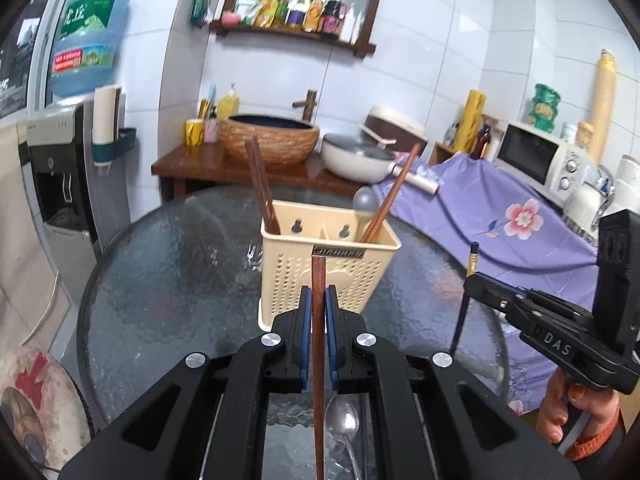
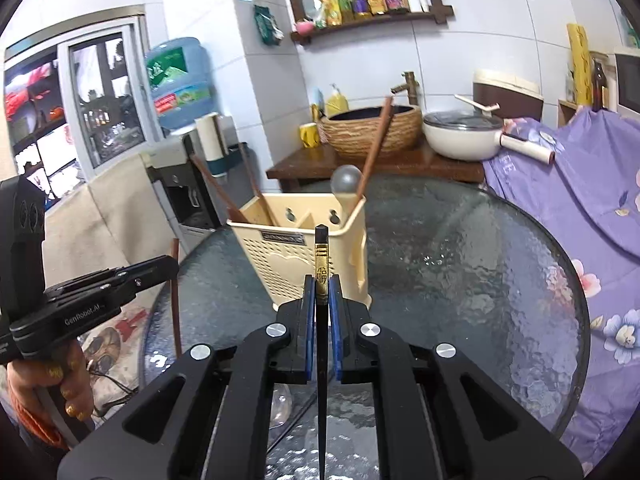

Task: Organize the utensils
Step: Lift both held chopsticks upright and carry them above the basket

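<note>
My left tool [image 1: 319, 308] is clamped on a brown wooden chopstick [image 1: 318, 360]; its long axis runs straight up the frame, top end overlapping the front wall of the cream utensil holder [image 1: 328, 276] at frame centre. My right tool [image 2: 322, 300] is clamped on a black chopstick [image 2: 321, 264] with a gold band, axis likewise up the frame. In the right wrist view the holder [image 2: 304, 264] sits just left of centre, beyond the tip. Both sticks point at it; neither tool is clearly nearer. The holder stands upright on the glass counter [image 1: 168, 280], already carrying brown chopsticks [image 1: 260, 184] and a ladle [image 1: 365, 200]. A metal spoon [image 1: 343, 424] lies on the counter beneath my left tool. Judgement: each stick must be tipped downward over a compartment.
</note>
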Demonstrator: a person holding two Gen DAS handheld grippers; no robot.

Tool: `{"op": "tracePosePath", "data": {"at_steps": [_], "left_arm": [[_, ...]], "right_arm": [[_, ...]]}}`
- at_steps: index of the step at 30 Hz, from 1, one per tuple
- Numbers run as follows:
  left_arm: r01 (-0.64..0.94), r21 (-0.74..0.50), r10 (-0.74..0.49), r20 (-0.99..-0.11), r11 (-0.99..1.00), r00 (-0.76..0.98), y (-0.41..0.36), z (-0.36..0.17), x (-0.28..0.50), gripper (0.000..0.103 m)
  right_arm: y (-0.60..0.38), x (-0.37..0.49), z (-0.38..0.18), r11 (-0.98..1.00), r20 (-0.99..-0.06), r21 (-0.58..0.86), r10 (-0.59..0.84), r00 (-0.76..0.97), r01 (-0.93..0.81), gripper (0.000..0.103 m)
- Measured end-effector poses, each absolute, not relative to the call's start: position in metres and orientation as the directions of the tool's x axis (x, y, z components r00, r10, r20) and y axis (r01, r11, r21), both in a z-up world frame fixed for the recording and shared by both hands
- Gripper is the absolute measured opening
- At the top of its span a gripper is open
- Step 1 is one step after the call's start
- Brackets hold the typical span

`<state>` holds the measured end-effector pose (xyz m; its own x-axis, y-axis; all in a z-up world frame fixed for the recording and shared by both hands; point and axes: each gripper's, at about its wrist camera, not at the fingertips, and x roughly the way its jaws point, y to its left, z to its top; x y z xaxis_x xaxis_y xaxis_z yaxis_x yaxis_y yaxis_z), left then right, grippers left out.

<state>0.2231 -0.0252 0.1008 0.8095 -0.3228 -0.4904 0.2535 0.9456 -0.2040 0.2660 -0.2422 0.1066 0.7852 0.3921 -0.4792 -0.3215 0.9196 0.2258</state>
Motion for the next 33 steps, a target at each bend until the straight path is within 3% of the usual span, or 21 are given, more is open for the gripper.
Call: {"op": "tracePosePath", "data": {"at_steps": [24, 33], "left_arm": [[0.292, -0.156, -0.331, -0.423, 0.944, 0.844, -0.023, 0.140, 0.208, 0.007], [0.326, -0.139, -0.355, -0.360, 0.935, 0.863, -0.023, 0.201, 0.226, 0.007]], "right_arm": [[-0.233, 0.255, 0.146, 0.905, -0.445, 0.179, 0.424, 0.789, -0.385, 0.008], [-0.230, 0.273, 0.200, 0.899, -0.384, 0.174, 0.438, 0.813, -0.402, 0.008]]}}
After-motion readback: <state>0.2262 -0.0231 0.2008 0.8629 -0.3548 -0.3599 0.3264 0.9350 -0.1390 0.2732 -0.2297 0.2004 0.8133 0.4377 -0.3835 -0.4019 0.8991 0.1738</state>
